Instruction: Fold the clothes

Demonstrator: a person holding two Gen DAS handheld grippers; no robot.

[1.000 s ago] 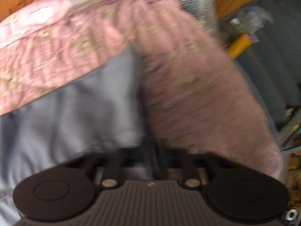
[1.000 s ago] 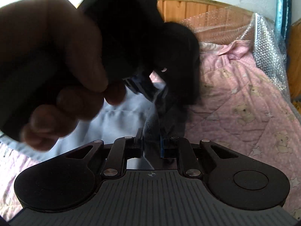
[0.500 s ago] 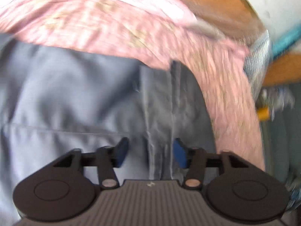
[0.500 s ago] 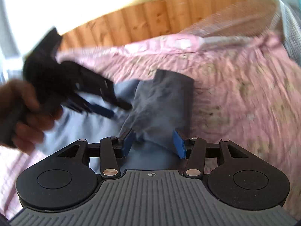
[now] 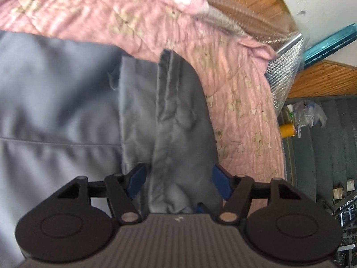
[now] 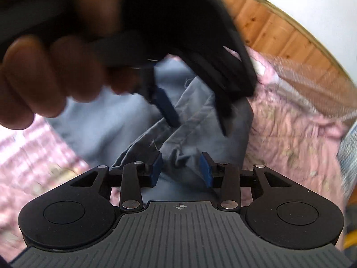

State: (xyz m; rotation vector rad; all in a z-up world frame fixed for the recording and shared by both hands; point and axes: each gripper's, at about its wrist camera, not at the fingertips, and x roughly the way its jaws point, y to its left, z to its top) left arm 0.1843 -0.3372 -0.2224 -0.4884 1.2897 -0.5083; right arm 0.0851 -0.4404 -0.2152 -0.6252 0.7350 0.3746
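Surface: pink quilted bedspread is covering a bed, with a wooden headboard lying beyond it.
Landmark: grey garment, lying spread flat on the bedspread.

Left wrist view
Left gripper: jaws are standing apart, clamping nothing.
Garment position: a folded, seamed strip of the garment is passing between the two blue pads and running away toward the headboard; the wider panel is spreading to the left of the strip.
Beyond the garment: a yellow object is sitting off the bed edge, to the right.

Right wrist view
Right gripper: jaws are standing apart, with a rumpled hem of the garment lying between them, ungripped.
Left gripper: is hovering just above the garment, held by the person's hand, fingers apart.

Handling
Material: is reading as light, thin, soft cloth, likely sagging and creasing when lifted.
Grip point: the doubled seam edge is offering the firmest hold; single layers are likely to slip.
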